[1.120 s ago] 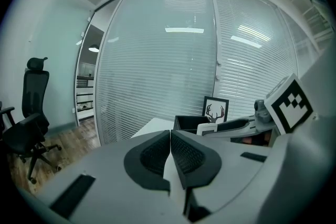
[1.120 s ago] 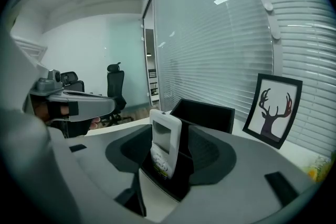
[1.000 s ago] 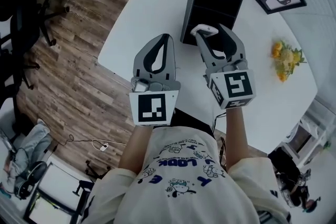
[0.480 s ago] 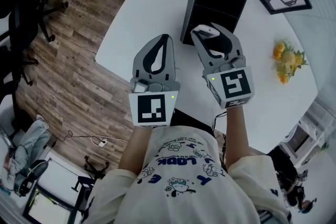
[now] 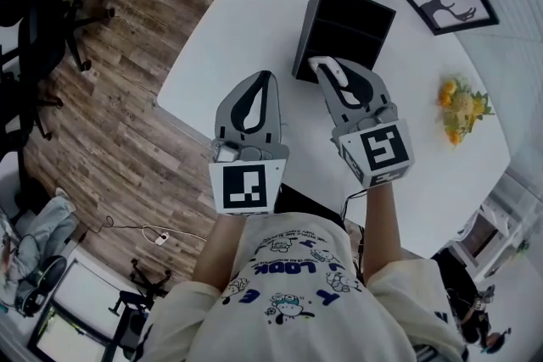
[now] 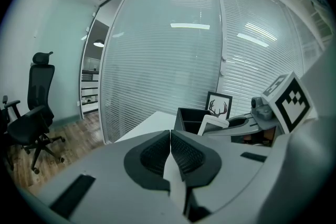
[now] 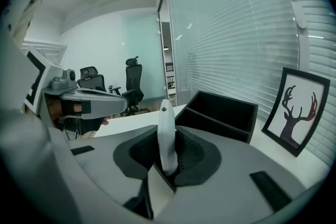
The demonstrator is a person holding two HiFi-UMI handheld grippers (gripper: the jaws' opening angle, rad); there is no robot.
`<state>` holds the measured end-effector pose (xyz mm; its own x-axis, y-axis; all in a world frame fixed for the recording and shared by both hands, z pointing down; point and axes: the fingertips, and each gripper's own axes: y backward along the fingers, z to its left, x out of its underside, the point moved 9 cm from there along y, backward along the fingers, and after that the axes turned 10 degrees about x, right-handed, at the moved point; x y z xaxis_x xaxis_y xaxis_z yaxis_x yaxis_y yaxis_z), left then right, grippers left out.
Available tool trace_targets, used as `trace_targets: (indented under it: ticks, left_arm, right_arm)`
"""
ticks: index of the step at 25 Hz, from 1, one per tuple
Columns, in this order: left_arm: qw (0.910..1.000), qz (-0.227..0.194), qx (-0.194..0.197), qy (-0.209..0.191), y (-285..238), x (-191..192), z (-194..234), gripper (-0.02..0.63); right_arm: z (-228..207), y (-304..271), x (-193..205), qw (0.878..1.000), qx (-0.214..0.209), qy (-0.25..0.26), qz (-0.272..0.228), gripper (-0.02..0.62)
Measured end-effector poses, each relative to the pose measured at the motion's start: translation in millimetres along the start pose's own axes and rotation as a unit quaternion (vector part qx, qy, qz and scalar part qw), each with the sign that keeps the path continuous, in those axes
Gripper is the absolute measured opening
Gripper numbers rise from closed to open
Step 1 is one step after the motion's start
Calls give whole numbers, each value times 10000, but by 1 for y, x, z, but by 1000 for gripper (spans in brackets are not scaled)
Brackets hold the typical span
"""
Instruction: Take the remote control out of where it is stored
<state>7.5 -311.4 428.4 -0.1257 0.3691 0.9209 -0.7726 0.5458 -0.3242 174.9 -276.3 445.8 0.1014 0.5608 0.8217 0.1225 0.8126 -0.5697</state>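
Right hand-held gripper (image 7: 168, 150), jaws closing on remote (image 7: 166, 122) (lower end hidden)

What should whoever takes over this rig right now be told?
Left gripper: shut, empty.
Right gripper: jaws closing on the white remote control, which stands upright between the pads.
Black storage box: on the white table, just beyond the remote.
Done: remote grasped.
Left: carry it away from the box; whether it is already clear is unclear.
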Motion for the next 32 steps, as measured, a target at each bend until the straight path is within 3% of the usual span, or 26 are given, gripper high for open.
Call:
trace_targets:
  ticks: [13,28,32]
  left_arm:
    - [9999,-144,5,36,19,-15,-4,15]
    - [9955,-790,243,-455,50,-66,-22,15]
    - [9951,-786,281,-534,57,-72,-31,15]
  right_arm:
    - [10,25,-28,9979,381,-352,-387,80]
    - [27,94,-56,9853,1269,-684,-915,81]
    - [28,111,-55,9817,1443,-749,-990,80]
